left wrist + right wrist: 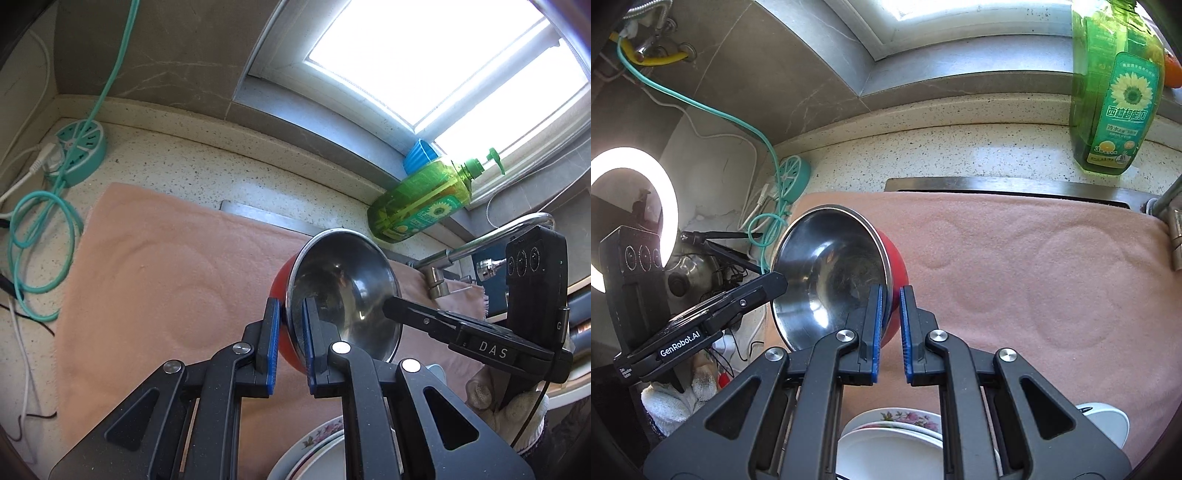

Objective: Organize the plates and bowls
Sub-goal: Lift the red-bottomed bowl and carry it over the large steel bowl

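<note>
Both tools grip one bowl (343, 295), steel inside and red outside, held tilted on edge above the pink towel (155, 280) that covers the worktop (207, 162).

Left tool (290, 321): jaws nearly closed, clamped across the bowl's rim. One blue pad (272, 332) bears on the red outer wall; the other lies against the steel inner face.

Right tool (891, 314): jaws likewise narrow and clamped on the rim at the opposite side, one pad (877, 317) inside the steel face, the other against the red shell. In the left wrist view this tool enters from the right, one black finger reaching onto the bowl's steel interior, held by a hand in a white knit glove (517, 410).

Below the tools, near the lower edge of both views, a floral-rimmed plate (908, 417) lies with a plain white plate (886, 454) stacked on it. A further white dish (1108, 421) sits just to the right of them in the right wrist view.

Surroundings: a green dish-soap bottle (1115, 92) with a sunflower label stands at the back of the worktop under the window (443, 55). A chrome tap (498, 240) rises at the right. A round teal power strip (79, 151) with a teal cable (40, 236) lies at the left rear corner. A lit ring light (631, 214) stands at the far left in the right wrist view.
</note>
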`<state>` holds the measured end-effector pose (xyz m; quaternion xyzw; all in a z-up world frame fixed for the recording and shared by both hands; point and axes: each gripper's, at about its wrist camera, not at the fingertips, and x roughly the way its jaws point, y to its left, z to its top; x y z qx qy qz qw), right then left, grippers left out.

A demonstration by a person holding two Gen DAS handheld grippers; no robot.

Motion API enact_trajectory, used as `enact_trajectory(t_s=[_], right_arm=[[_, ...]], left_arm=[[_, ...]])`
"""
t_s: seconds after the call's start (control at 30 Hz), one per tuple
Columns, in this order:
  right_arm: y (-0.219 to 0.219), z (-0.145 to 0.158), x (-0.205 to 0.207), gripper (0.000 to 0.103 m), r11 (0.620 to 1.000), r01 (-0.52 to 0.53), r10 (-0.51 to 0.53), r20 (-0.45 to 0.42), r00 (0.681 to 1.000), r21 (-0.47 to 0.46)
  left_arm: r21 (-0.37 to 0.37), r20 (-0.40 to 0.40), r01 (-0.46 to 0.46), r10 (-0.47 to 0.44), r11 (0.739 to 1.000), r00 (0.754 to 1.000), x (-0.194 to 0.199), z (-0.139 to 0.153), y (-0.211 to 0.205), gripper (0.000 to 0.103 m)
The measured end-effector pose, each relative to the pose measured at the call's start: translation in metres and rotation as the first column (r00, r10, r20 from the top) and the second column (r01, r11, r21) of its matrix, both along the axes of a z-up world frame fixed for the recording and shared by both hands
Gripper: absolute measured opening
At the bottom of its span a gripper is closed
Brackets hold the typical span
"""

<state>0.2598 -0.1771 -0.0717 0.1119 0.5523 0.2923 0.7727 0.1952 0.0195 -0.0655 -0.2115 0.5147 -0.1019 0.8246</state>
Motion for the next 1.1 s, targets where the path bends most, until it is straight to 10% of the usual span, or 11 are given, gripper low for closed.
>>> enact_trajectory(t_s=[1.1], right_arm=[[0.076,0.005,-0.150,0.011,0.977,-0.209,0.210,-0.013,0.978,0.030]], left_arm=[[-0.064,-0.011,-0.122,0.121,0.990,0.993,-0.159,0.005,0.082,0.010]])
